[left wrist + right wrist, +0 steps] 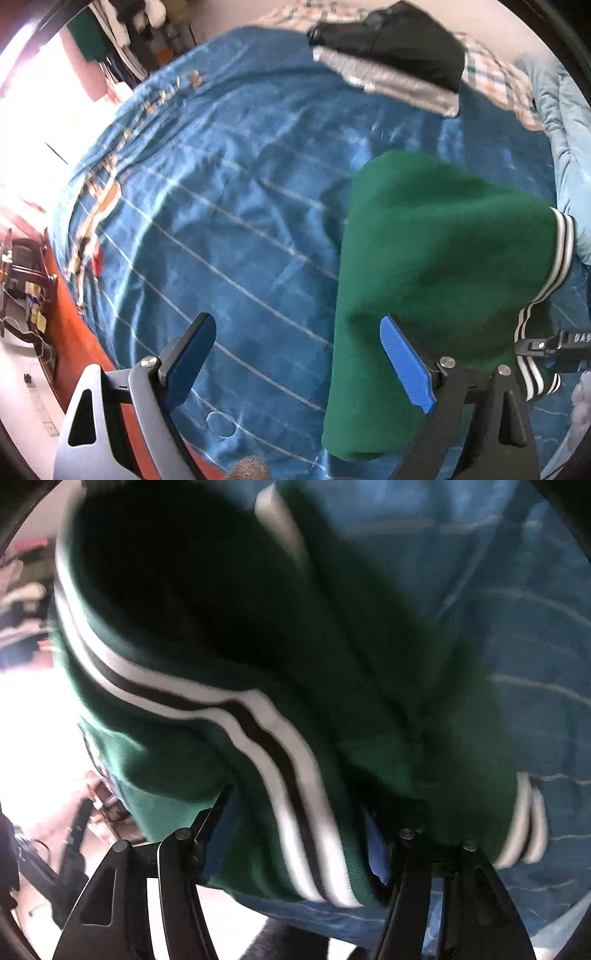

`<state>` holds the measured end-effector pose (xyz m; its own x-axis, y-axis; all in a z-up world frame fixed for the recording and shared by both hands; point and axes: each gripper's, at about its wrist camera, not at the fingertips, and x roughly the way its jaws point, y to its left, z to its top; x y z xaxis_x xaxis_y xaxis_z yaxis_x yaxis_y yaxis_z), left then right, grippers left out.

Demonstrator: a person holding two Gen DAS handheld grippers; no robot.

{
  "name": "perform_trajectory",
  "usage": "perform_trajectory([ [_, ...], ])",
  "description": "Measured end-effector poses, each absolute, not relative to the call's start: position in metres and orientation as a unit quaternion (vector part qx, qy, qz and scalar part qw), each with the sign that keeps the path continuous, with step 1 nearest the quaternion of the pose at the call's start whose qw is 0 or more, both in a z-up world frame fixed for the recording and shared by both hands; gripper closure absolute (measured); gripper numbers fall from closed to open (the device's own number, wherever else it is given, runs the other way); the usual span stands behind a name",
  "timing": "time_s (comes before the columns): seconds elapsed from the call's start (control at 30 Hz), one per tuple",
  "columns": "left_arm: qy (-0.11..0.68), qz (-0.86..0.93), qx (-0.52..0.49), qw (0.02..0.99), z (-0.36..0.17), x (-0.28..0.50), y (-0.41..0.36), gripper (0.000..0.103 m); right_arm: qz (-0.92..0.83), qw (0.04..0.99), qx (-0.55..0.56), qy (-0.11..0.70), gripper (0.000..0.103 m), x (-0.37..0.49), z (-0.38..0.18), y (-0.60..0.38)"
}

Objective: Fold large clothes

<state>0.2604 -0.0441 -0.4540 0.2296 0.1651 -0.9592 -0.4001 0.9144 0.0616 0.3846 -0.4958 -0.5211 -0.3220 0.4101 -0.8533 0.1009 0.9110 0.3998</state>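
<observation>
Green knit garment (436, 258), striped at hem and cuff, lies bunched on the blue bedspread (221, 206), long axis running near to far. Left tongs (295, 362) stand wide and empty, garment to their right. Right tongs (295, 845) straddle the striped hem; grip uncertain through blur. Right hand sits nearer.
</observation>
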Motion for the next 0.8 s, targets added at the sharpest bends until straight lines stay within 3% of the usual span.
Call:
perform_trajectory([
  [0.03, 0.600, 0.178, -0.100, 0.773, -0.459, 0.261, -0.043, 0.013, 0.131, 0.571, 0.148, 0.797, 0.069, 0.380, -0.522, -0.491],
  [0.1, 0.608, 0.168, -0.101, 0.770, -0.463, 0.260, -0.043, 0.013, 0.125, 0.581, 0.145, 0.791, 0.098, 0.373, -0.514, -0.489],
  [0.37, 0.599, 0.096, -0.079, 0.791, -0.460, 0.276, -0.056, 0.013, 0.082, 0.630, 0.335, 0.695, 0.100, 0.343, -0.423, -0.550],
  [0.43, 0.597, 0.092, -0.065, 0.794, -0.463, 0.283, -0.061, 0.013, 0.047, 0.651, 0.329, 0.682, 0.100, 0.334, -0.413, -0.566],
  [0.67, 0.622, 0.091, -0.022, 0.777, -0.490, 0.306, -0.073, 0.010, -0.034, 0.602, 0.231, 0.763, 0.100, 0.333, -0.514, -0.548],
  [0.8, 0.605, 0.087, -0.032, 0.790, -0.458, 0.317, -0.064, 0.010, -0.028, 0.602, 0.216, 0.768, 0.087, 0.356, -0.482, -0.539],
])
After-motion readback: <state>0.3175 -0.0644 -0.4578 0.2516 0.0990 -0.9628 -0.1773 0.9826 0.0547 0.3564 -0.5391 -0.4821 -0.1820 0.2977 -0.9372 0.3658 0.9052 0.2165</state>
